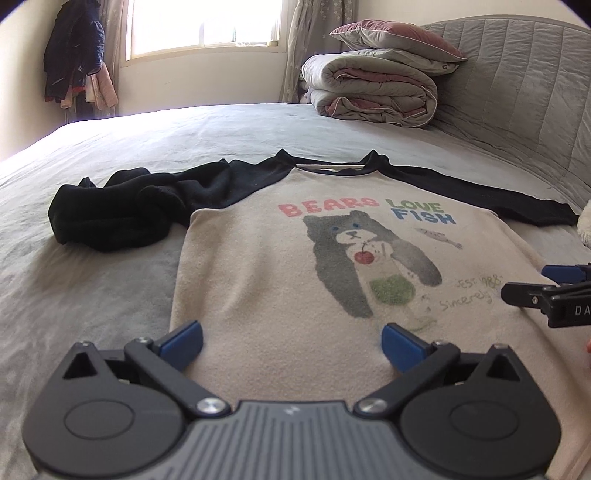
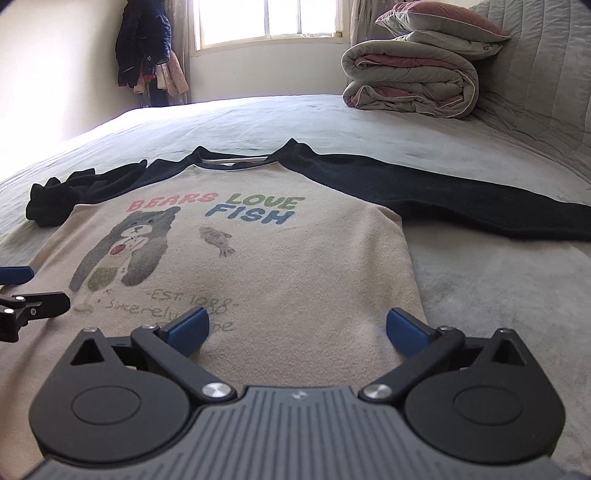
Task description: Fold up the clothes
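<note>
On grey bed (image 1: 110, 295): cream fleece bear-print sweatshirt (image 1: 258, 277) is being kept flat, one black sleeve (image 1: 122, 214) bunched.
Tongs: left gripper (image 1: 291, 345) and right gripper (image 2: 297, 332) are being held wide apart, empty.
Care: sleeve is best being straightened before folding.

Both views are being taken low and close over the near hem of the shirt (image 1: 277, 266), facing up the bed (image 1: 110, 155) toward the window (image 1: 207, 26) and folded quilt (image 1: 373, 88). The left wrist view is being shot from over the shirt's left half, the right one from its right half. The print, collar and both sleeves are being shared, and each gripper is being caught at the other view's edge.
</note>
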`<state>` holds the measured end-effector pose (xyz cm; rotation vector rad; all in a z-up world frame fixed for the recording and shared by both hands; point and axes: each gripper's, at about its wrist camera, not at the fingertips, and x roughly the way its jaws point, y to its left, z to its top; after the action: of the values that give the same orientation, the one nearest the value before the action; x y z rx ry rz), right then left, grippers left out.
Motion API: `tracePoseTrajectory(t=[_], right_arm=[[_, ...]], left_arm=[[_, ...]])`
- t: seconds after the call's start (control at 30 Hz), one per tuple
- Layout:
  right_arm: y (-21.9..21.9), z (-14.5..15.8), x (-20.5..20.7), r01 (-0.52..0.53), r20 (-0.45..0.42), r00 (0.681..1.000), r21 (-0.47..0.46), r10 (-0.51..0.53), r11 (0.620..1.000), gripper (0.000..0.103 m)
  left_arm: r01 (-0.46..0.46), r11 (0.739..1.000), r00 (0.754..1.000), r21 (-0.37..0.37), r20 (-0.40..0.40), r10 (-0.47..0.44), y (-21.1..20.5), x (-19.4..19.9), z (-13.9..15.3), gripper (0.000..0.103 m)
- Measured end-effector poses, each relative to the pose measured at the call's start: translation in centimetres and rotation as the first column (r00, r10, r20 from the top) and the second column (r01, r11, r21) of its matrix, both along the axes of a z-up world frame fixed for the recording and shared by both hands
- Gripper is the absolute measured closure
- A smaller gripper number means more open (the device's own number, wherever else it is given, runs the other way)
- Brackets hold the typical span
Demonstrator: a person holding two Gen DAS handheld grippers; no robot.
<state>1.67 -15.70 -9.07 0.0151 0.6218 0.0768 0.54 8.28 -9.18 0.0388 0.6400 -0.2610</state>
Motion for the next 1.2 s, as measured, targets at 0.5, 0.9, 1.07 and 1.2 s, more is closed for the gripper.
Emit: tracePoseTrajectory(t=[0.5,0.9,1.07,1.2], right_arm=[[-1.2,-0.1,-3.4,-0.002,0.006,1.000,0.030,0.002,1.000,0.000],[-0.4,0.1,-3.4,-0.010,-0.033,0.999,-0.030,0.009,1.000,0.000],[-0.1,0.2,-3.2,-0.017,-0.061,0.998,-0.055,0.014,0.998,0.000],[0.9,1.1,-2.3,-0.056,-0.129,0.991,-0.067,0.047,0.996,0.000]], left_arm=[[0.048,0.999,0.999,0.014,0.009,-0.048,0.9,-3.2,-0.1,0.000],[0.081,0.997,0.997,0.012,0.014,-0.081,1.3,-4.3,-0.1,0.000],[0.094,0.996,0.995,0.006,0.016,-0.094,1.6,-4.5,-0.1,0.000],[0.099,0.995,0.995,-0.006,0.009,-0.099,1.7,-4.3,0.1,0.000]])
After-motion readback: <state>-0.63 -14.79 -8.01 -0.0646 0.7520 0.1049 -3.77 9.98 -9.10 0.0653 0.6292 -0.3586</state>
